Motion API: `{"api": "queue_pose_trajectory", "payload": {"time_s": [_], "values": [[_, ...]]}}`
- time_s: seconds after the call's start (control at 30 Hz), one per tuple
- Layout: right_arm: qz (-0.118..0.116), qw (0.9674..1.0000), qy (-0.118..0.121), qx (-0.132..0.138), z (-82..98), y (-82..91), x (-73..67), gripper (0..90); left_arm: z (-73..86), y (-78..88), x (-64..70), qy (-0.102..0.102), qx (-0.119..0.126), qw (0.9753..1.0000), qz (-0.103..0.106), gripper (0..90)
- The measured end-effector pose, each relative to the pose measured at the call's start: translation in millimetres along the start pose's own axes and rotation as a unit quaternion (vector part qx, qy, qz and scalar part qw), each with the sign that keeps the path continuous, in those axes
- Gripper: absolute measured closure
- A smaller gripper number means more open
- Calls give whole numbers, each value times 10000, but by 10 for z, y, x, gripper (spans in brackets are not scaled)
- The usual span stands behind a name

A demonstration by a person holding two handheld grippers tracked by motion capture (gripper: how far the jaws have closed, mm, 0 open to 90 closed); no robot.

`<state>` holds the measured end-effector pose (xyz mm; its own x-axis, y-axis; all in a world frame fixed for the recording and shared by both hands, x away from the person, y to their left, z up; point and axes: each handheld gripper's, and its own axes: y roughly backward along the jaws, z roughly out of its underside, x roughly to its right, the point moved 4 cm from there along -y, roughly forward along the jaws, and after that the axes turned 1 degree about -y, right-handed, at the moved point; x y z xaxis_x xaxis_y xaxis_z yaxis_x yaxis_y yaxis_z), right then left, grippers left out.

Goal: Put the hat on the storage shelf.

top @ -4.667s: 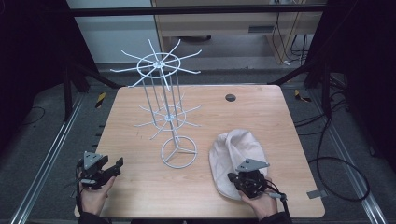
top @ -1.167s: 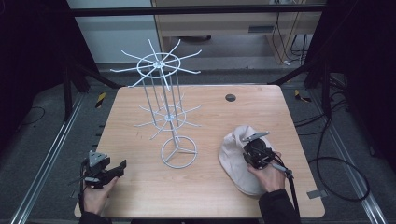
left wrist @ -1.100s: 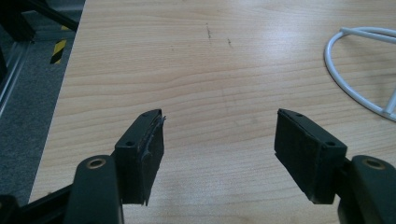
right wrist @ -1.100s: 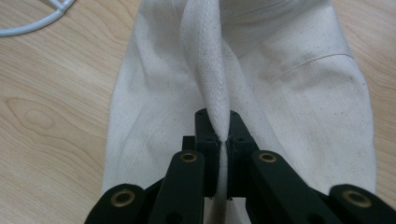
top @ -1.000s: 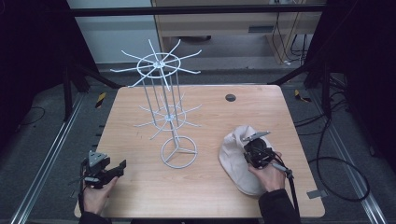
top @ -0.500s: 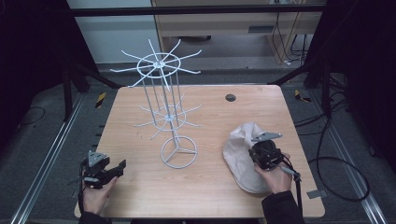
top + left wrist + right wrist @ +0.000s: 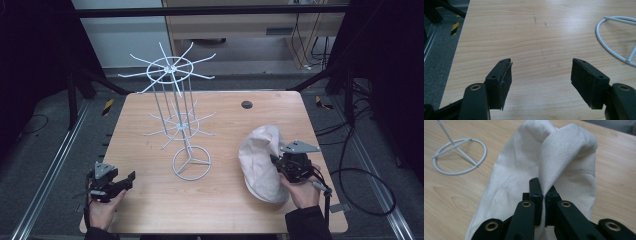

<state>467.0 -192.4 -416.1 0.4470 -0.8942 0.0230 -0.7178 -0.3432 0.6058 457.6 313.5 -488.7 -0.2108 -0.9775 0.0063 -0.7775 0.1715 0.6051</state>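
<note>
A cream cloth cap [image 7: 260, 160] lies on the right part of the wooden table [image 7: 220, 115]. My right gripper [image 7: 279, 165] is shut on a raised fold of the cap [image 7: 564, 155]; the cloth is pinched between its black jaws [image 7: 543, 195]. A white wire display stand [image 7: 177, 115] with radiating hooks rises at the table's middle, its ring base [image 7: 459, 157] left of the cap. My left gripper [image 7: 122, 181] rests at the table's front left corner, open, with bare wood between its fingers [image 7: 502, 80].
The stand's ring base [image 7: 616, 37] lies to the right of the left gripper. A dark round hole cover [image 7: 246, 104] sits at the table's back right. Metal rails and cables run along the floor on both sides.
My right gripper has moved right and slightly back while pinching the cap, pulling a fold up and shifting the cap rightward. The left gripper has stayed in place.
</note>
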Motion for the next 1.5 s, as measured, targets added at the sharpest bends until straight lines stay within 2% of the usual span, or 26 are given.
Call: {"api": "queue_pose_trajectory", "payload": {"time_s": [0.03, 0.13, 0.17, 0.2, 0.23, 0.27, 0.6, 0.93, 1.0, 1.07, 1.1, 1.27, 1.37, 1.5], "values": [[0, 10000, 0, 0, 0, 0, 0, 883, 0, -1, 1, -1, 1, 10000, 1, 332], [-105, 9996, -50, 274, -37, 70, -3, 883, 1, -2, 1, 0, -7, 10000, 2, 333], [-105, 9996, -50, 274, -37, 70, -3, 883, 2, -2, 1, 1, -5, 10000, 2, 333], [-137, 9989, -28, 438, -58, 100, -3, 883, 2, -1, 2, 4, -2, 10000, 4, 333], [-137, 9989, -28, 438, -58, 100, -3, 883, 2, -1, 3, 2, 0, 10000, 6, 333], [-158, 9982, -29, 576, -78, 129, -12, 884, 1, -2, 3, 0, 4, 10000, 6, 332], [-305, 9944, 88, 1009, -164, 238, -75, 884, 1, -14, 22, -66, -29, 10000, 5, 332], [-461, 9869, 96, 1540, -307, 478, -93, 884, 2, -27, 29, -87, -48, 10000, -1, 332], [-471, 9862, 90, 1582, -319, 499, -94, 884, 1, -25, 29, -82, -43, 10000, -3, 332], [-497, 9840, 114, 1707, -356, 553, -100, 884, -1, -29, 27, -78, -37, 10000, -1, 332], [-497, 9840, 114, 1707, -356, 553, -100, 884, -1, -29, 27, -78, -37, 10000, -1, 332], [-519, 9795, 146, 1942, -454, 653, -109, 884, -2, -29, 24, -68, -31, 10000, -7, 332], [-528, 9785, 157, 1988, -486, 690, -123, 884, -1, -26, 15, -78, -43, 10000, -18, 332], [-559, 9753, 191, 2129, -550, 750, -159, 884, -1, -22, 9, -62, -38, 10000, -21, 332]]}}
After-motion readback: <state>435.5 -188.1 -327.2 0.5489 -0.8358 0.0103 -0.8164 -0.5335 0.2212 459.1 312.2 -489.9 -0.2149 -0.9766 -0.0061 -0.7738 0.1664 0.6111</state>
